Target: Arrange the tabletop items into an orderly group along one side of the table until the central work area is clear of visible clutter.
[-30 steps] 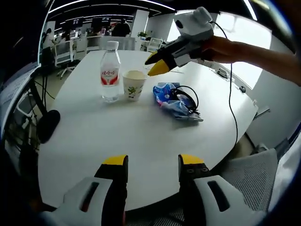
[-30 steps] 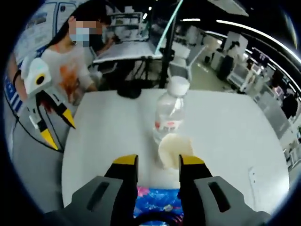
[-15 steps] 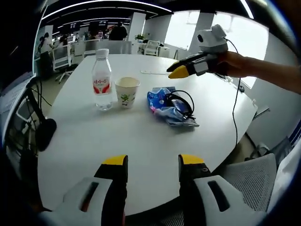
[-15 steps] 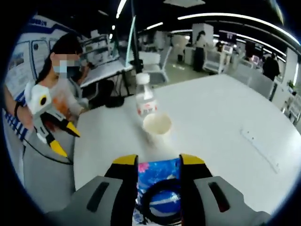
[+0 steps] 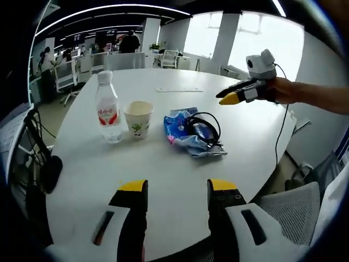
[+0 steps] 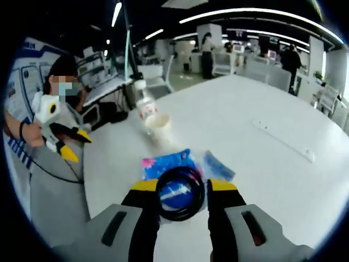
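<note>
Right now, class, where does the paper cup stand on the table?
In the left gripper view the paper cup stands upright on the white table, between the water bottle on its left and the blue packet under the black cable on its right.

Water bottle (image 5: 108, 114): clear plastic, white cap, red-and-white label, upright on the white bench (image 5: 163, 169). Paper cup (image 5: 138, 119): pale, small green print, upright, open, just beside the bottle. Blue printed plastic packet (image 5: 188, 134): crumpled, lying flat near the cup, apart from it. Coiled black cable (image 5: 204, 124): resting on top of the packet. In the right gripper view the cable (image 6: 180, 192) lies on the packet (image 6: 169, 164), with cup (image 6: 158, 126) and bottle (image 6: 145, 105) beyond.
</note>
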The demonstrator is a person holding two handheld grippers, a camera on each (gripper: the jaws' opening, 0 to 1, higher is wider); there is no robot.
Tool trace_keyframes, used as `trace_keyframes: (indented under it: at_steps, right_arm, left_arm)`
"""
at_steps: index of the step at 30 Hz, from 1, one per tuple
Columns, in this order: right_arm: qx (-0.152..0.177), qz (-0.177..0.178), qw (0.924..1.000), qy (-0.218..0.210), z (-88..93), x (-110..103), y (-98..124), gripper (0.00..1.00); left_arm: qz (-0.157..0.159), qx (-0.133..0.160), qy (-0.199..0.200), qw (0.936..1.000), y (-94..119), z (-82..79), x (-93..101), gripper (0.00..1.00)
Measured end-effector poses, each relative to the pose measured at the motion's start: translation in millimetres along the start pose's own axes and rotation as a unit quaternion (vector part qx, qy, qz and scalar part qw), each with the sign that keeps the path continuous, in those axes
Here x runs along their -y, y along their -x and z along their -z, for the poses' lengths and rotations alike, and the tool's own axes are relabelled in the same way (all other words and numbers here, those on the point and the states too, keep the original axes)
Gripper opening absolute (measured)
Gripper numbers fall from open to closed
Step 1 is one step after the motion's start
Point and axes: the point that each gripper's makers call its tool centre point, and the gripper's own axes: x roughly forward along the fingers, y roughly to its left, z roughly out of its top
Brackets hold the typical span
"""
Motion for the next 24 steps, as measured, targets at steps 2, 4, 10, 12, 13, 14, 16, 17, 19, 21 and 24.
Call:
trace_keyframes:
  at_steps: [2,4,10,12,13,14,16,17,19,21,24]
  right_arm:
    - [0.005,0.009,0.9998,-0.016,7.3,4,8,0.32]
    - [0.009,0.014,0.9995,-0.028,12.5,6,14,0.32]
    - [0.013,0.033,0.9982,-0.049,31.7,15,36,0.32]
    - [0.016,0.038,0.9976,-0.055,35.4,16,42,0.32]
    - [0.018,0.041,0.9972,-0.06,38.6,16,45,0.32]
    - [0.019,0.042,0.997,-0.063,40.9,16,47,0.32]
    - [0.018,0.046,0.9965,-0.068,47.4,17,52,0.33]
    - [0.017,0.048,0.9962,-0.07,50.4,17,53,0.33]
    - [0.013,0.056,0.9956,-0.074,58.3,20,58,0.34]
    - [0.016,0.062,0.9941,-0.087,64.4,24,62,0.34]
    - [0.014,0.066,0.993,-0.097,74.1,25,67,0.34]
  left_arm:
    - [-0.001,0.002,0.0,1.0,0,-2.2,0.0,0.43]
    - [0.0,0.004,-0.001,1.0,-1,-3.4,1.1,0.43]
    - [0.009,0.0,-0.01,0.9999,-5,-5.9,12.1,0.44]
    - [0.011,0.0,-0.013,0.9999,-6,-6.9,14.0,0.44]
    - [0.012,0.001,-0.013,0.9999,-7,-7.3,14.4,0.44]
    - [0.012,0.001,-0.012,0.9998,-8,-7.6,15.0,0.44]
    - [0.013,0.001,-0.012,0.9998,-8,-8.0,16.5,0.44]
    - [0.014,0.001,-0.011,0.9998,-9,-8.1,17.1,0.44]
    - [0.015,0.0,-0.013,0.9998,-9,-8.6,17.8,0.44]
    - [0.015,-0.002,-0.015,0.9998,-9,-8.6,18.0,0.45]
    - [0.014,-0.003,-0.014,0.9998,-9,-8.6,15.6,0.45]
